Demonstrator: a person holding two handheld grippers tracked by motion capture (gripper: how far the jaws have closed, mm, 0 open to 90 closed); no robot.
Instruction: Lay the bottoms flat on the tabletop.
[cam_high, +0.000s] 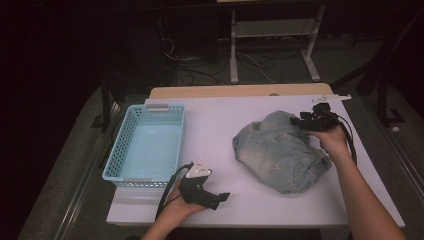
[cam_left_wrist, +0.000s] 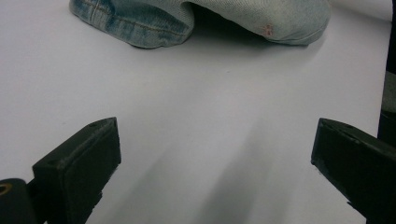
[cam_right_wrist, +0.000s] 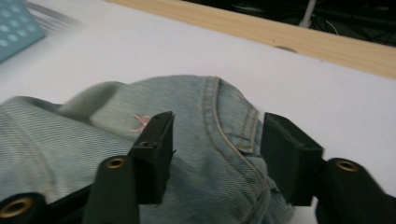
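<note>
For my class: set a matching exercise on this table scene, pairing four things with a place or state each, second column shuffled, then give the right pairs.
Column one:
1. blue basket
2. denim garment
3. left gripper
4. right gripper

Column two:
A. jaws wide apart over bare white table, near the front edge
B. bunched in a heap on the table's right half
C. nothing inside it, at the table's left edge
D. jaws open at the heap's far right edge, pads not pressing the cloth

Pairs: 1-C, 2-B, 3-A, 4-D
</note>
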